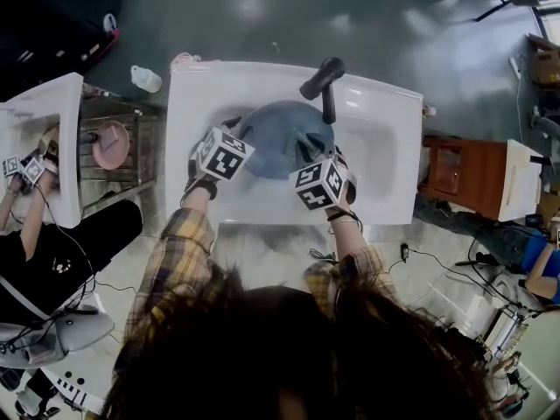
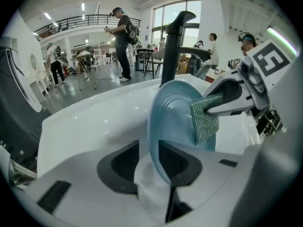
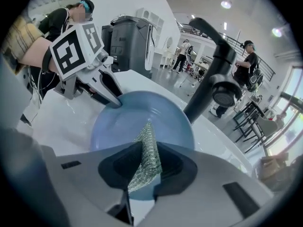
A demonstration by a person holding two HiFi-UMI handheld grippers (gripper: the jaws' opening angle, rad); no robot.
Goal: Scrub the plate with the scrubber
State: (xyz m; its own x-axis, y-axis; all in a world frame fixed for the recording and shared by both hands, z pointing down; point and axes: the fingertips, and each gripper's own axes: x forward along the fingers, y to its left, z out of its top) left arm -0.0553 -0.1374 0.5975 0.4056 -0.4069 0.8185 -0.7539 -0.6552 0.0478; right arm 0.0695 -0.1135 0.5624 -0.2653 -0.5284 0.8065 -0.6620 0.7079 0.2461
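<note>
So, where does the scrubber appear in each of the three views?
Head view: the scrubber is just right of centre, on the plate.
Left gripper view: it is right of centre, against the plate's face.
Right gripper view: it is at bottom centre, clamped between the jaws, in front of the plate.
Shared landmark: the black tap, at the plate's far edge.
</note>
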